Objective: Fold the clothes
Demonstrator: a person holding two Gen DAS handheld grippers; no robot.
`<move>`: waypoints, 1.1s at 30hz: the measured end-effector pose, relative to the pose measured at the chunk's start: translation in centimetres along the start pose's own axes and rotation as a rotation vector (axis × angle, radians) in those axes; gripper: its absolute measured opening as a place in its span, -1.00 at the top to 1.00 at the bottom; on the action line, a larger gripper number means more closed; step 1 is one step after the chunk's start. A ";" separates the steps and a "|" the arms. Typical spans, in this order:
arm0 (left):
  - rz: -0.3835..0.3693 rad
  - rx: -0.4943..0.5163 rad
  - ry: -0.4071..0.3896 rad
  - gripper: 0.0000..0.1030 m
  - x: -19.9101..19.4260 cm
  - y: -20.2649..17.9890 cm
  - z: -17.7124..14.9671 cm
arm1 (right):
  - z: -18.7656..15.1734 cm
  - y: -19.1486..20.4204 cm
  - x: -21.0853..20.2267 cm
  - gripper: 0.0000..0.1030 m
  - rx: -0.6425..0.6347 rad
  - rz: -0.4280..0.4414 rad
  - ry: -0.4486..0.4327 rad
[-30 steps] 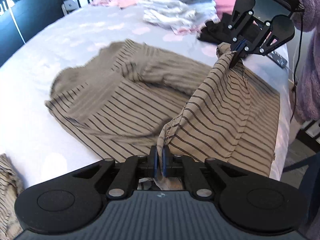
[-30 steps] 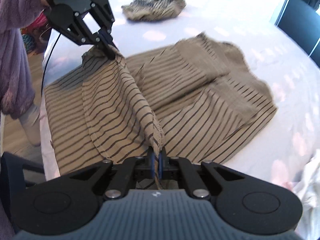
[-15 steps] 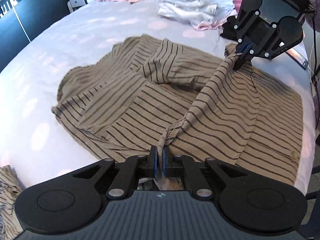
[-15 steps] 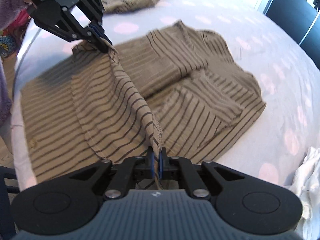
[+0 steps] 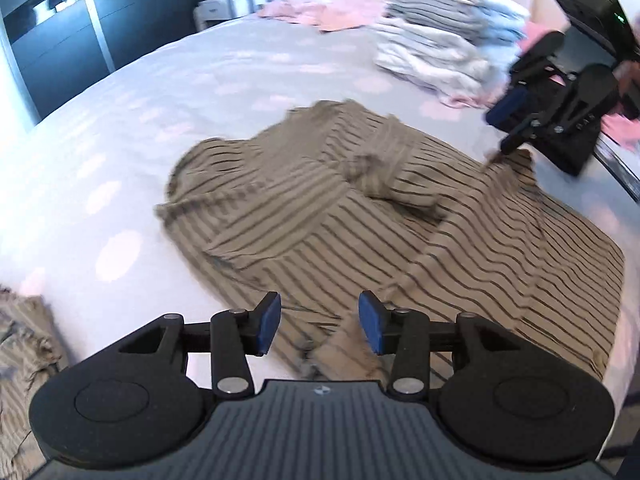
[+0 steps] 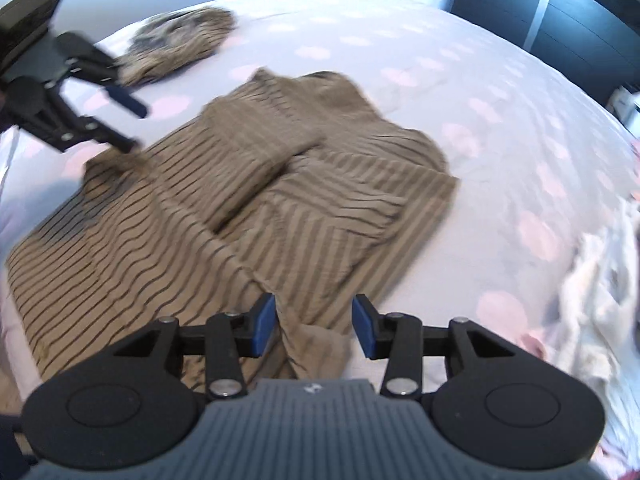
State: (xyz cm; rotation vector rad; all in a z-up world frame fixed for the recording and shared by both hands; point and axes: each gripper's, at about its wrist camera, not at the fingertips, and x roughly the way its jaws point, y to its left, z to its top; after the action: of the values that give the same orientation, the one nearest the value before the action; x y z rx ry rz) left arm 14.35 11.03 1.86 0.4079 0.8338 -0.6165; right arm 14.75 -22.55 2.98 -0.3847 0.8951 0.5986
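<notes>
both tools (image 5: pixel 319 322) (image 6: pixel 314 326) just opened over the striped shirt (image 5: pixel 460 240) on a dotted bedsheet (image 5: pixel 180 92).

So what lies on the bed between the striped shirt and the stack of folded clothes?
Nothing: in the left wrist view only bare bedsheet separates the striped shirt from the stack of folded clothes.

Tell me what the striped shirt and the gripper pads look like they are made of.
Striped shirt: thin, soft woven or knit fabric, matte tan with dark stripes; it drapes and creases loosely. Pads: probably rubber or soft plastic, matte blue, set on black arms that look like hard plastic.
</notes>
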 end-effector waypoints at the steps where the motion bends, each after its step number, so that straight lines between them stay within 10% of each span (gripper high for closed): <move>1: 0.014 -0.024 -0.004 0.18 -0.1 0.4 0.3 | 0.3 -0.4 0.1 0.05 0.027 -0.012 0.001; 8: 0.047 -0.173 -0.026 0.08 1.4 4.2 2.5 | 2.9 -4.1 1.8 -0.29 0.207 -0.016 -0.011; 33: -0.076 -0.475 -0.105 0.21 13.6 15.8 3.4 | 6.9 -15.1 15.3 -0.24 0.561 0.123 -0.075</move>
State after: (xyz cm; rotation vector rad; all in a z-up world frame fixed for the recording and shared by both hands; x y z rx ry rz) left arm 33.48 16.39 -5.21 -0.0874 0.8670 -0.4854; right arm 35.81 -25.54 -4.59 0.1986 0.9763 0.4463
